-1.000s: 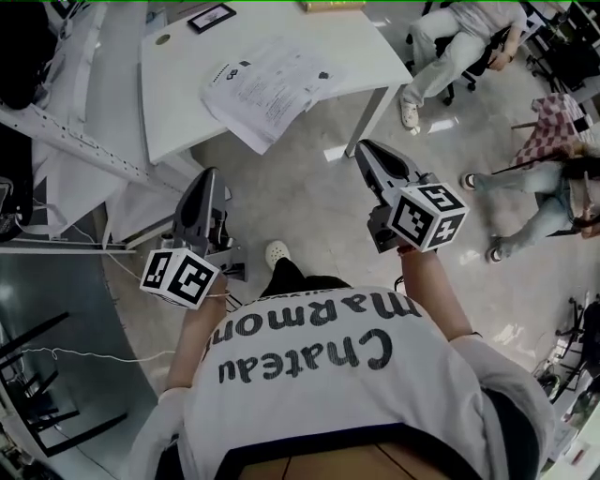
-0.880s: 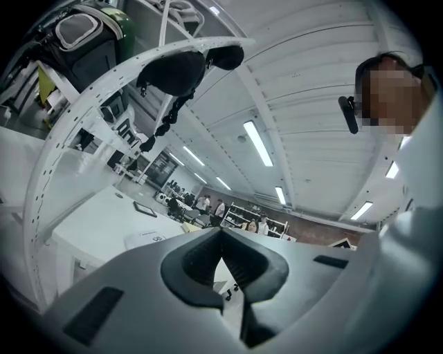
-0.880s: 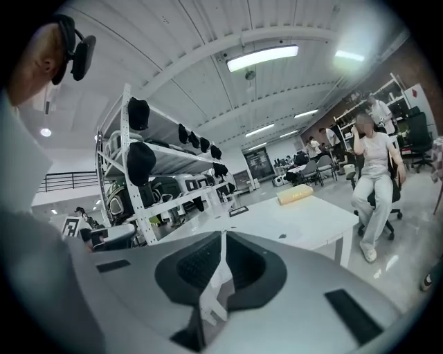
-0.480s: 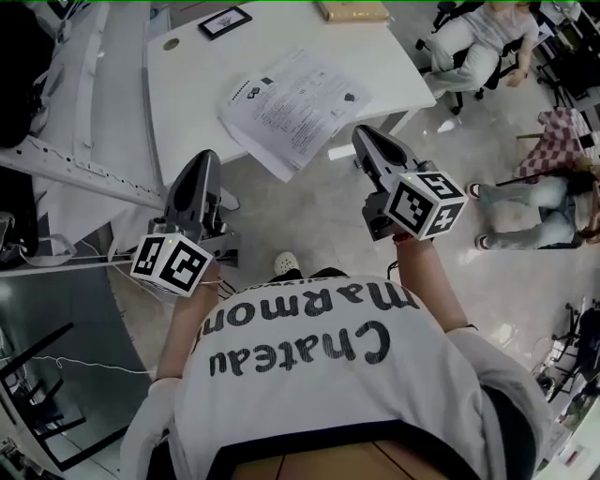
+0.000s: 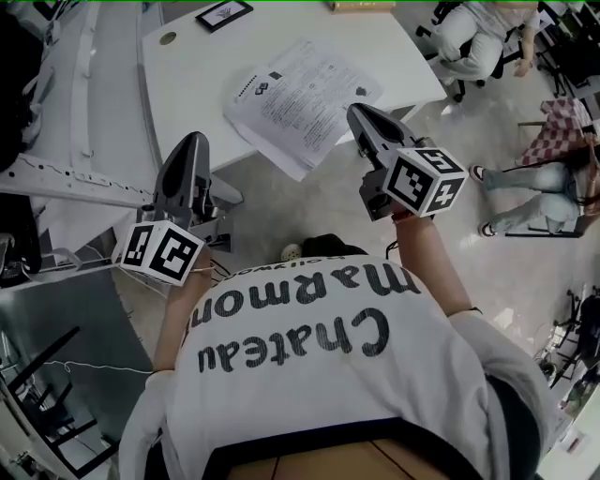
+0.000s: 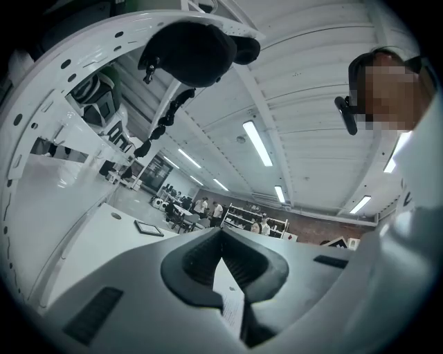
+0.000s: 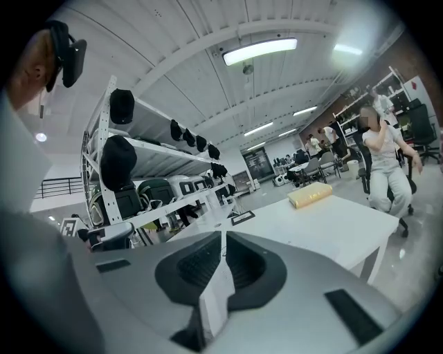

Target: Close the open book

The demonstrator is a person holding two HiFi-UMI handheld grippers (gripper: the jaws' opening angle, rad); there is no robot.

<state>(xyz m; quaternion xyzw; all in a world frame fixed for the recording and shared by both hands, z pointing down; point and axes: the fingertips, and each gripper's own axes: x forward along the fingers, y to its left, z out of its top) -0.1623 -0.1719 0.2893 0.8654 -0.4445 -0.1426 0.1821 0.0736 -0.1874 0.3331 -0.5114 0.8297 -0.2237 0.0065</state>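
**When the Pages Lie Open**

Although the shirt [image 5: 309, 347] nearest the camera reads "Chateau Marmon", nothing beyond it is legible. Left gripper [image 5: 192, 141] and right gripper [image 5: 356, 112] are both clenched on nothing, at the near side of the table [image 5: 187, 84]. The open book [image 5: 305, 94] lies flat there, one corner overhanging the edge. Expect light, floppy, slippery pages. Lift one outer page edge and fold it over.

A white table [image 5: 187, 94] carries an open book [image 5: 305, 98] and a small dark frame [image 5: 223, 14]
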